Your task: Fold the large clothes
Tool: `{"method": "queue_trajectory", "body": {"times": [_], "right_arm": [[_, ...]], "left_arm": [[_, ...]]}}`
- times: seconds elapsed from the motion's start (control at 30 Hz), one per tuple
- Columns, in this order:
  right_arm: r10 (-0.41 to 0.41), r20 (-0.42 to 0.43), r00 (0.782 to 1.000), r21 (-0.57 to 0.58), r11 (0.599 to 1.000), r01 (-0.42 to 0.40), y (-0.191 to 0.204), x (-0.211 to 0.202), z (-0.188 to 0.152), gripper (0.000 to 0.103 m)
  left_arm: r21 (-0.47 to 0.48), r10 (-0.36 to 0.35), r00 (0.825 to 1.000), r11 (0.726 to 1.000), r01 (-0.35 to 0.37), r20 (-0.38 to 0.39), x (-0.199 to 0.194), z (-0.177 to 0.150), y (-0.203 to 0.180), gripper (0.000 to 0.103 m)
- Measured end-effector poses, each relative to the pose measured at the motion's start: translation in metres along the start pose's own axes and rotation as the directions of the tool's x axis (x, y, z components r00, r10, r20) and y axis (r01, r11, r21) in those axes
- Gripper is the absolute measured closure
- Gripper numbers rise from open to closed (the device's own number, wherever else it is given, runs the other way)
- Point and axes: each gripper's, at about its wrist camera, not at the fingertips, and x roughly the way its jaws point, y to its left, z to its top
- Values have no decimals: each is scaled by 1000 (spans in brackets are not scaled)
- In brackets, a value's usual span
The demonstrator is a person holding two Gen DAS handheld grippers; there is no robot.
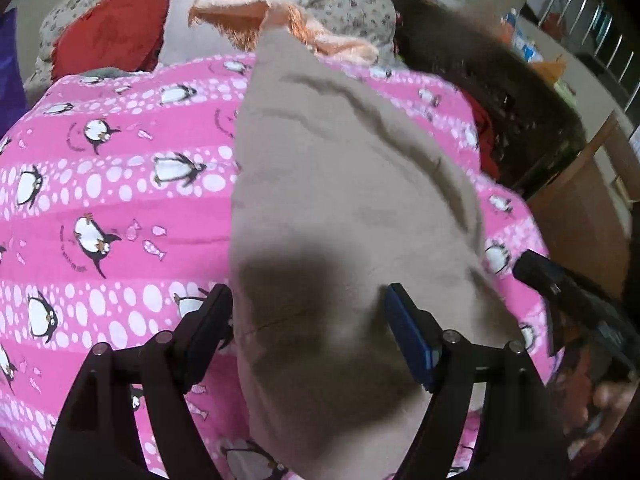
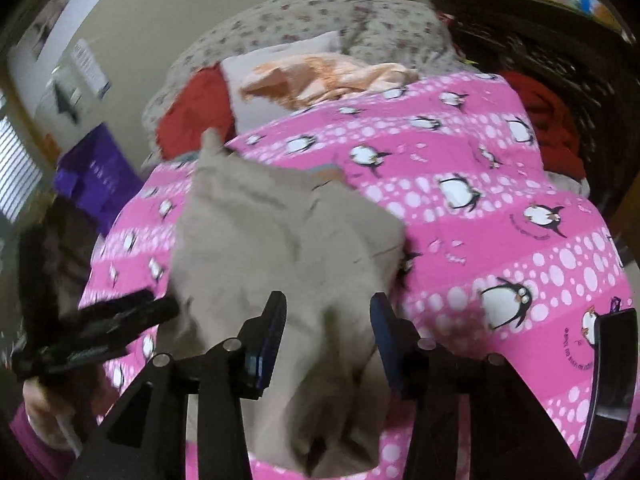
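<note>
Beige garment (image 1: pixel 340 200) long axis runs away from cameras; left tongs (image 1: pixel 308 312), right tongs (image 2: pixel 328 320) apart.

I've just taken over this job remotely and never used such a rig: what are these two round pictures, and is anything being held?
Each picture comes from a fisheye camera on a hand-held claw, looking along its two fingers. One view shows the left claw, the other the right claw. Both are open, poised over a beige garment lying crumpled on a pink penguin-print bedspread; nothing is gripped. Beyond lie a red cushion and orange fabric. Each claw also shows at the edge of the other's view.
</note>
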Motion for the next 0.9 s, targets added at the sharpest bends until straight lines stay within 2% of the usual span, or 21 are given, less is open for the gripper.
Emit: {"method": "queue_trajectory", "body": {"times": [0.1, 0.17, 0.23, 0.3, 0.4, 0.47, 0.5, 0.53, 0.6, 0.67, 0.73, 0.8, 0.83, 0.87, 0.9], "right_arm": [[-14, -78, 997, -69, 998, 9, 9, 17, -20, 62], [-112, -145, 983, -109, 989, 96, 5, 43, -39, 62], [-123, -184, 975, -73, 991, 111, -8, 61, -51, 62], [-91, -226, 970, 1, 996, 94, -23, 72, -58, 62], [-64, -179, 982, -4, 998, 64, -21, 51, -50, 59], [-57, -87, 995, -8, 998, 56, -19, 24, -35, 57], [-60, -56, 997, -6, 998, 59, -20, 17, -29, 49], [-63, -12, 998, 0, 998, 63, -21, 8, -21, 34], [-67, 66, 996, 24, 998, 66, -23, 1, -3, 16], [-60, 90, 994, 26, 998, 58, -24, 14, 16, 15], [-58, 61, 996, 25, 998, 56, -21, 37, 31, 15], [-9, 42, 999, 12, 1000, 9, -19, 61, 45, 16], [14, 32, 999, -5, 1000, -14, -16, 71, 50, 24], [29, 12, 1000, -32, 999, -28, -12, 82, 56, 38], [26, -6, 1000, -55, 998, -26, -7, 90, 60, 89]], "left_arm": [[18, 56, 997, 998, -55, -55, 24, -6, 2, 24], [9, 53, 997, 999, -53, -48, 29, -9, 4, 18], [20, 58, 997, 998, -57, -54, 33, -10, 3, 12], [42, 71, 996, 997, -69, -58, 33, -10, 2, 12], [89, 115, 992, 990, -110, -43, 21, -5, -4, 12], [115, 113, 994, 987, -111, -9, 7, -3, -13, 12], [117, 98, 995, 988, -99, 16, -1, 0, -16, 12], [112, 88, 996, 989, -91, 32, -6, 4, -19, 12], [103, 77, 997, 991, -79, 21, -4, 13, -24, 12], [113, 86, 996, 990, -86, 3, 5, 22, -29, 12], [143, 130, 991, 981, -128, -5, 16, 28, -33, 12], [166, 169, 985, 973, -161, -35, 29, 29, -36, 12], [167, 179, 983, 971, -170, -36, 33, 31, -36, 12], [165, 187, 982, 970, -179, -34, 35, 32, -36, 12], [164, 194, 980, 969, -186, -33, 38, 32, -36, 12]]}}
